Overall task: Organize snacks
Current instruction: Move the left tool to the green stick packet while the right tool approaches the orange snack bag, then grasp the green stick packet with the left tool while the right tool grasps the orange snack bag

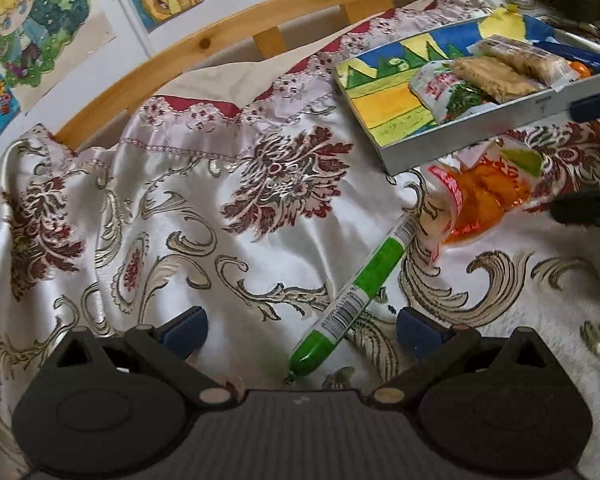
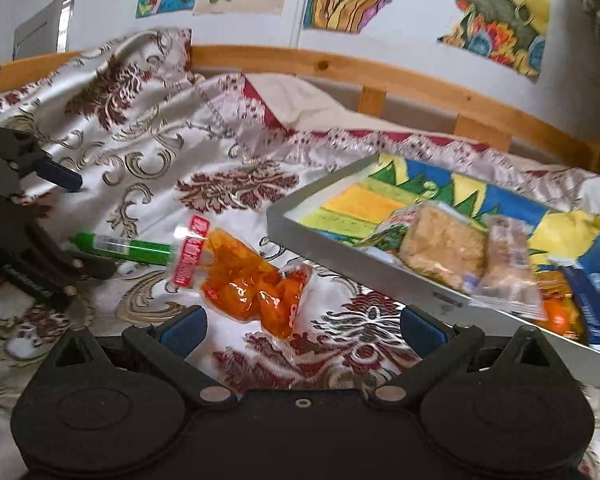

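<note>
My left gripper (image 1: 302,330) is open, and the near end of a green stick snack (image 1: 360,292) lies on the bedspread between its blue pads. My right gripper (image 2: 302,330) is open too. A clear packet of orange snacks (image 2: 244,284) lies just ahead of it, its near end reaching between the fingers, with nothing gripped. The same packet (image 1: 484,196) lies beside the far end of the stick, below a grey tray (image 1: 460,142). The tray (image 2: 340,256) has a painted bottom and holds wrapped brown wafer packs (image 2: 444,248) and other snacks.
A patterned satin bedspread (image 1: 180,184) covers the bed, rumpled at the back left. A curved wooden bed rail (image 2: 380,68) runs behind it, below a wall of coloured drawings (image 2: 496,12). The left gripper (image 2: 76,222) shows at the left edge of the right wrist view.
</note>
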